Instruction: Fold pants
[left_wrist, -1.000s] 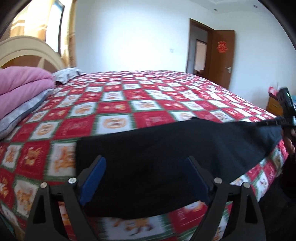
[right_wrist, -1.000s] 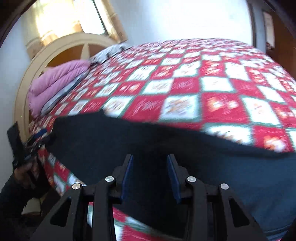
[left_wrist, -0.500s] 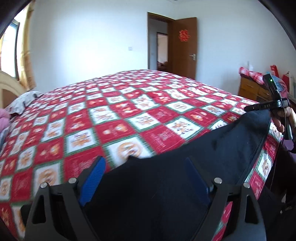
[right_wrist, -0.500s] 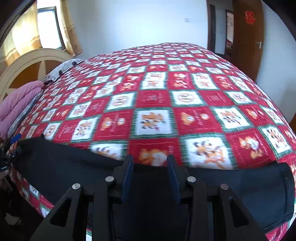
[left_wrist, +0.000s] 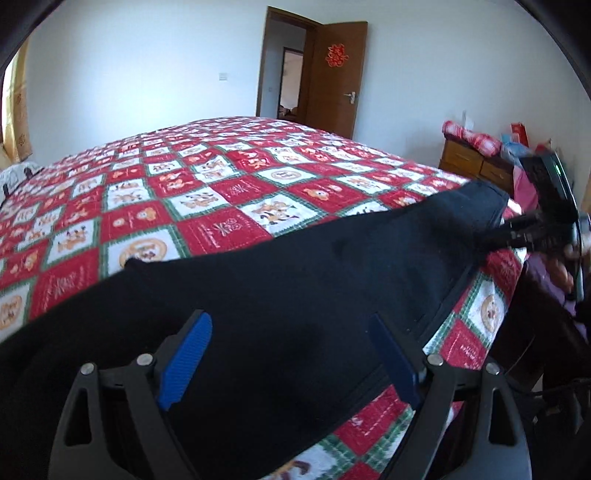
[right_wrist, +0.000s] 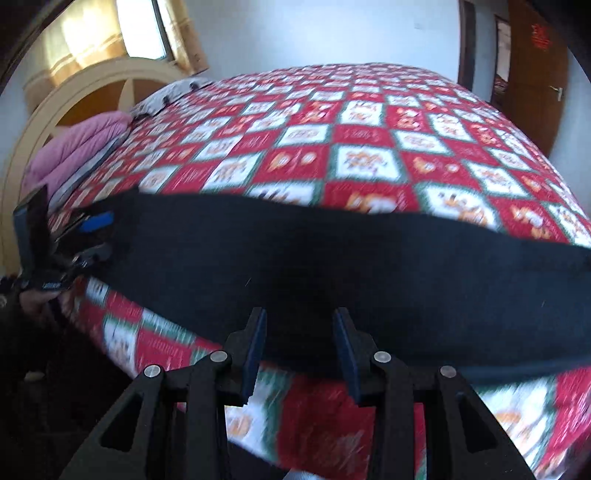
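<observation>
Jaws spread on both grippers, black pants (left_wrist: 295, 280) between, pink quilt (right_wrist: 74, 147) only in right view

The black pants (left_wrist: 303, 295) came down from a lifted, stretched span to lie along the near edge of the red patchwork quilt (left_wrist: 221, 192). The right gripper (right_wrist: 299, 343) widened slightly; the left gripper (left_wrist: 291, 354) drew back, fabric between its blue pads (left_wrist: 184, 354).
</observation>
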